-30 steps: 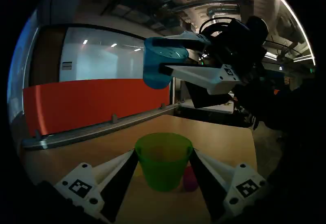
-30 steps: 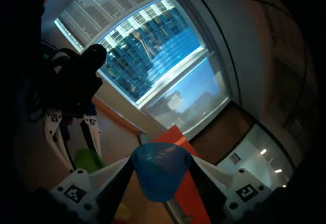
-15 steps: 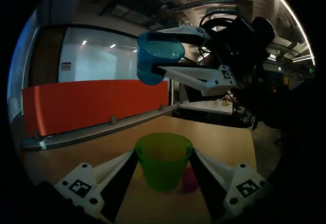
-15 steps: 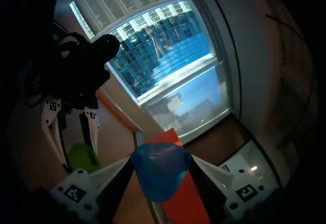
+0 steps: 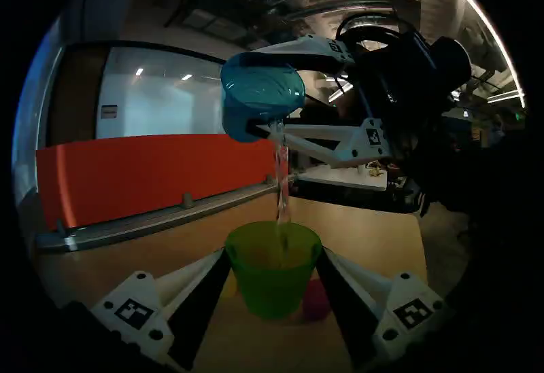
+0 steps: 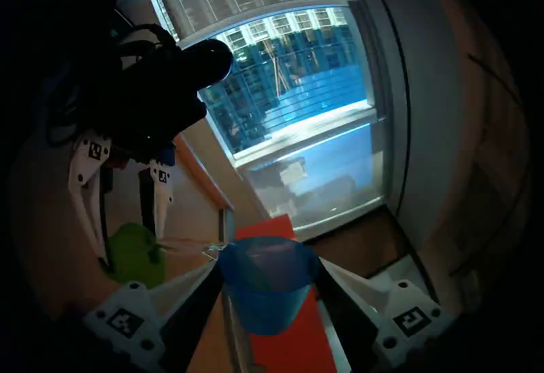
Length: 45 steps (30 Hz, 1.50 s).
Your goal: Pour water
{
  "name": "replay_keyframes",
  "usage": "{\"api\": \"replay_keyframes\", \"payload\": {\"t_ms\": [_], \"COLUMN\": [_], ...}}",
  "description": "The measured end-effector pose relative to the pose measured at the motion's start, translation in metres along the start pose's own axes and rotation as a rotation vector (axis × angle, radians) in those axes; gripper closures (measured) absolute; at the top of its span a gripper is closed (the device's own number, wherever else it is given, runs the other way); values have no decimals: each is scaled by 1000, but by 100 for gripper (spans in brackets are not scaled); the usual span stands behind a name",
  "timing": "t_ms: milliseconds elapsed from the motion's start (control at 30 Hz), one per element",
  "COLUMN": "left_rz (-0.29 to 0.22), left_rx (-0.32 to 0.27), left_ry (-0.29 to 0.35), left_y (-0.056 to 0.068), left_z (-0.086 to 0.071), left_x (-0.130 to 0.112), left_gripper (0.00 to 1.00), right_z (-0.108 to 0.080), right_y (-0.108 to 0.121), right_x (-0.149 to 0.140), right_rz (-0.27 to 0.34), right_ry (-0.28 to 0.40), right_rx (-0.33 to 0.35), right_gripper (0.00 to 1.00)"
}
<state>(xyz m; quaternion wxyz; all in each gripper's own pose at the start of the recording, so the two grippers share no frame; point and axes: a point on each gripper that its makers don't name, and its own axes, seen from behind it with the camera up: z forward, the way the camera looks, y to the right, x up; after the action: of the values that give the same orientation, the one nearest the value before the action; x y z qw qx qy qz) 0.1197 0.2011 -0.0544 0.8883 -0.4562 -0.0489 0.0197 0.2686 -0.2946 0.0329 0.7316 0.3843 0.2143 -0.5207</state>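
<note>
The left gripper (image 5: 272,283) was held low and level over the wooden table (image 5: 370,234), its two fingers pressed against opposite sides of the green cup (image 5: 272,274), which stood upright between them. Whether the green cup rested on the table could not be told. A small pink object (image 5: 316,299) sat just behind the green cup's base, to its right. Above the green cup, the right gripper (image 6: 268,281) reached in from the right, rolled so that one finger lay over the other, both clamped on the blue cup (image 5: 258,98). The blue cup was tipped steeply, and a thin stream of water (image 5: 281,183) fell from its lower rim into the green cup's open mouth.
</note>
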Motion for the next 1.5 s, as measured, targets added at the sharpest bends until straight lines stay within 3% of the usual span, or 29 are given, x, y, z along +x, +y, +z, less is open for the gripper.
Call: {"api": "replay_keyframes", "payload": {"t_ms": [1500], "left_rz": [-3], "left_rx": [-15], "left_ry": [8], "left_y": [2], "left_z": [1], "left_x": [2], "left_gripper": [14], "right_z": [8], "right_y": [25], "right_x": [-4], "right_rz": [-142], "right_ry": [-20], "right_rx": [-48], "right_gripper": [9]}}
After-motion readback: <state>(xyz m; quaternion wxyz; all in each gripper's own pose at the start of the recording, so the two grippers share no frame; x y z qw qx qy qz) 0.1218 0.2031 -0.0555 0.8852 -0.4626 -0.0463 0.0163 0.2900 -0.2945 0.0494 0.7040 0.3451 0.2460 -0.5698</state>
